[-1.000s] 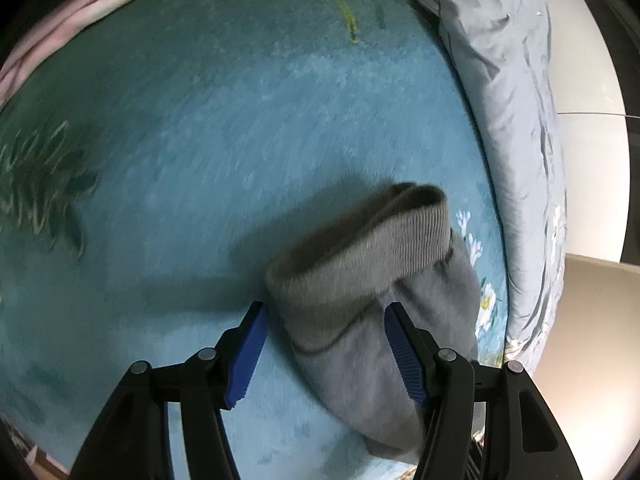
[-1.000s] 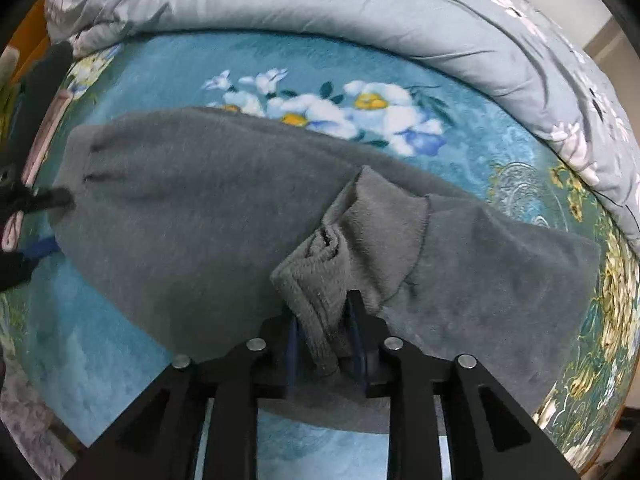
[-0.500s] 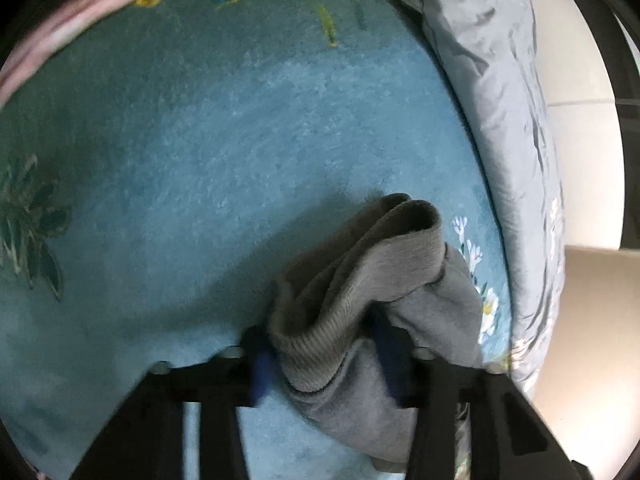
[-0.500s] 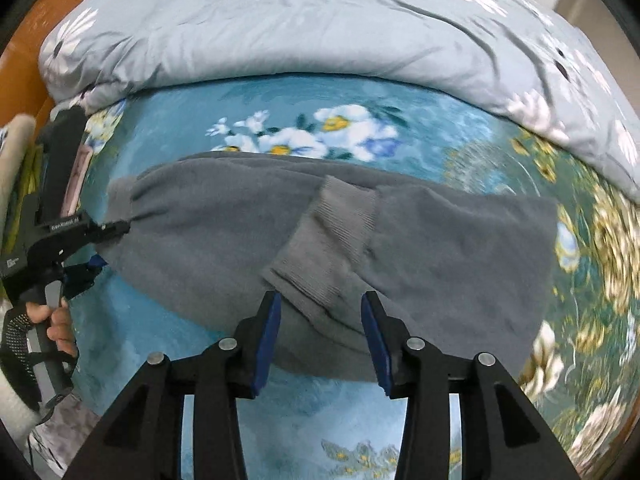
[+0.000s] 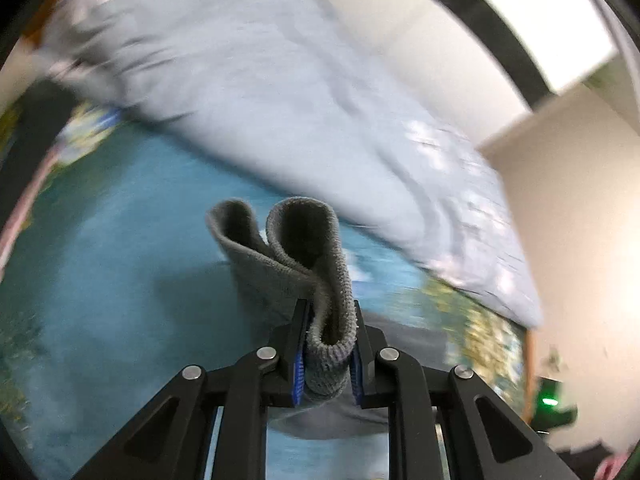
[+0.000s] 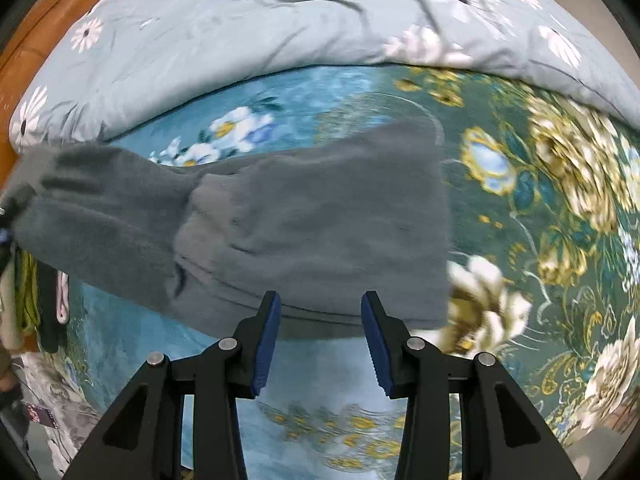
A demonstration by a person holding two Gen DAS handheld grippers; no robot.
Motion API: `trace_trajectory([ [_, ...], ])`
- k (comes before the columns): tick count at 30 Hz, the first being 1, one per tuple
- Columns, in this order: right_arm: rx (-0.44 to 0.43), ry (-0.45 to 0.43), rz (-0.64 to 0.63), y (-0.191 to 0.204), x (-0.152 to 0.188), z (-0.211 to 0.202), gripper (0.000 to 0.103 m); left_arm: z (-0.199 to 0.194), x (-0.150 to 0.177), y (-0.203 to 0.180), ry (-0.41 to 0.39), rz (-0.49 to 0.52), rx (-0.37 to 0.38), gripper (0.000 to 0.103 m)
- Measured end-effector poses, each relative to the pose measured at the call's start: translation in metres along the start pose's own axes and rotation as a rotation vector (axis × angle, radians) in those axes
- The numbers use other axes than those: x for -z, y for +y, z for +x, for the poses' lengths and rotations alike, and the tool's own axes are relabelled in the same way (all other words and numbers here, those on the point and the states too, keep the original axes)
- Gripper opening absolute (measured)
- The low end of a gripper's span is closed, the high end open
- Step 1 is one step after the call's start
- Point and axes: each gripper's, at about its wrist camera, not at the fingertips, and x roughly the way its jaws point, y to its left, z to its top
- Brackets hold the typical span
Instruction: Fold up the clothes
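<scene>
I am clamping my left gripper on the ribbed end of the grey garment, its jaws closing, the knit bunched thick between the blue pads so that it loops up out of them in two soft curls. I am gripping there because, as I judge it, that end is the one to be carried over the rest of the cloth for the fold, and a firm pinch on the doubled rib is keeping it from sliding out while it hangs clear of the bed.

My right gripper is hanging parted and empty over the near edge of the garment, nothing between its pads; I am leaving the body of the cloth flat so the fold has something to land on.

The garment is lying across the middle of the teal floral blanket, just short of the pale grey quilt heaped along the bed's far edge. It is a soft, fleecy dark grey, already doubled, with a ribbed band showing on top.
</scene>
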Motion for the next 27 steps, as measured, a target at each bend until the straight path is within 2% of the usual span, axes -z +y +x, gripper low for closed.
trace_trajectory([
  [2,-0.003,-0.004,0.021,-0.02,0.003,-0.005,0.043,0.008,0.0,-0.045,0.002,0.065,0.049,0.018],
  [6,0.001,-0.008,0.067,-0.065,0.014,-0.014,0.043,0.053,0.027,-0.116,0.091,0.117,0.111,0.018],
  [11,0.007,0.002,0.127,-0.114,0.029,-0.018,0.043,0.117,0.083,-0.164,0.234,0.186,0.083,0.018],
  [16,0.004,0.015,0.166,-0.146,0.039,-0.017,0.043,0.164,0.132,-0.184,0.356,0.278,-0.017,0.019],
  [19,-0.001,0.021,0.165,-0.153,0.04,-0.015,0.043,0.176,0.151,-0.183,0.382,0.327,-0.078,0.021],
  [27,-0.017,0.034,0.128,-0.143,0.027,-0.004,0.043,0.166,0.149,-0.189,0.364,0.326,-0.116,0.03],
])
